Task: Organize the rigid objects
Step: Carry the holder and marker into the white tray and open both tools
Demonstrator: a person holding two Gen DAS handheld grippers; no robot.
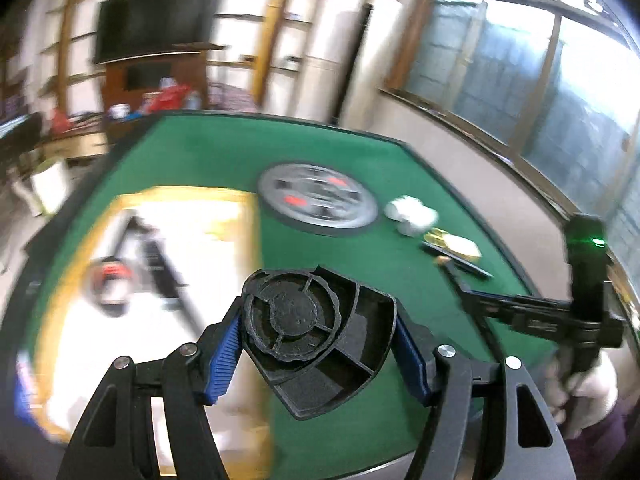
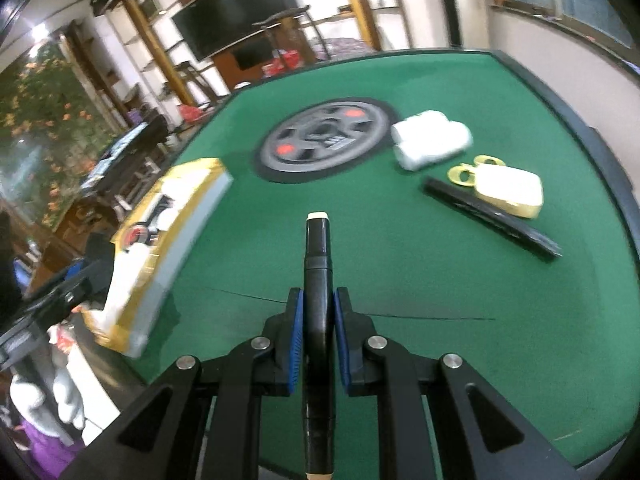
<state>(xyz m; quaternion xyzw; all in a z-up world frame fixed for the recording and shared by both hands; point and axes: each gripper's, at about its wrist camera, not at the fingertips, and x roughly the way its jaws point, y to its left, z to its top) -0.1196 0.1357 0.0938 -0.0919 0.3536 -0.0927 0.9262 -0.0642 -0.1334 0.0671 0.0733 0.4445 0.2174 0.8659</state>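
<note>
My left gripper (image 1: 316,344) is shut on a black moulded plastic part (image 1: 316,340) with a round ribbed hub, held above the green table (image 1: 224,160). Its blue pads (image 1: 224,364) press on both sides of the part. My right gripper (image 2: 317,332) is shut on a black pen-like stick (image 2: 318,272) with cream ends, pointing toward the far edge of the green table (image 2: 440,280). In the left wrist view the right gripper (image 1: 444,262) reaches in from the right with the stick's tip showing. A yellow-edged white box (image 2: 172,232) lies at the left, and the same box (image 1: 160,264) shows blurred under the left gripper.
A round grey disc (image 2: 326,138) with red spots sits at the table's centre. To its right lie a white wrapped bundle (image 2: 430,138), a white and yellow object (image 2: 506,190) with yellow rings, and a long black strip (image 2: 492,218). Shelves and a dark screen stand beyond.
</note>
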